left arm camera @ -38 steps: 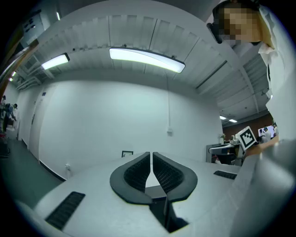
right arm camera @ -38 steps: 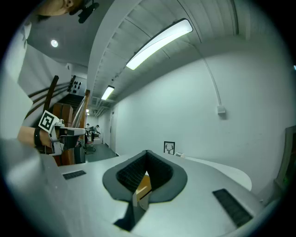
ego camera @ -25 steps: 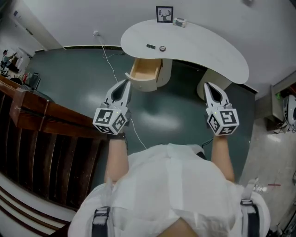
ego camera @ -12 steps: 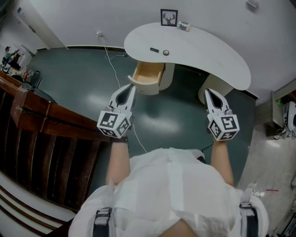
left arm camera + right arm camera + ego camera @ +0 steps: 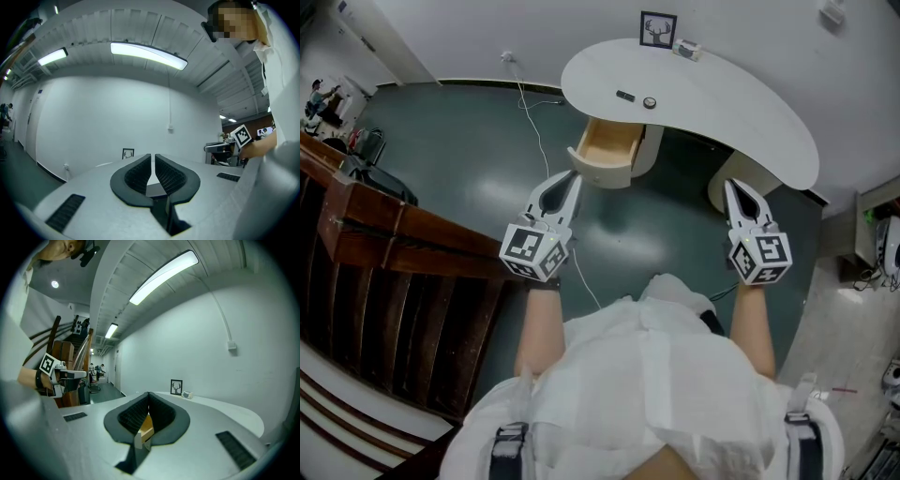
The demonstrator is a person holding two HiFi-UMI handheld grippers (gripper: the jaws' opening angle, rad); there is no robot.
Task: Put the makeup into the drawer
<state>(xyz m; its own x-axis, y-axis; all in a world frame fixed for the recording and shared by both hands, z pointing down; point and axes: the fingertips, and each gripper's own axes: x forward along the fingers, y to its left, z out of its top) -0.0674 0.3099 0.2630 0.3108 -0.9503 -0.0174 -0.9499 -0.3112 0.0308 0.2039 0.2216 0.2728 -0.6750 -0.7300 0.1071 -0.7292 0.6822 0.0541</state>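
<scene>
Head view: a person holds the left gripper [image 5: 571, 178] and right gripper [image 5: 733, 186] out over the green floor [image 5: 469, 141], well short of the curved white worktop [image 5: 750, 122]. There a dark makeup item [image 5: 625, 96] and a round makeup item [image 5: 650, 102] lie just above the open drawer [image 5: 605, 148].

Left gripper view: jaws pressed together, nothing held.

Right gripper view: jaws likewise meet at the tips, gripping nothing.

Two makeup items [image 5: 625, 96] [image 5: 649, 102], one drawer [image 5: 609, 150]
</scene>
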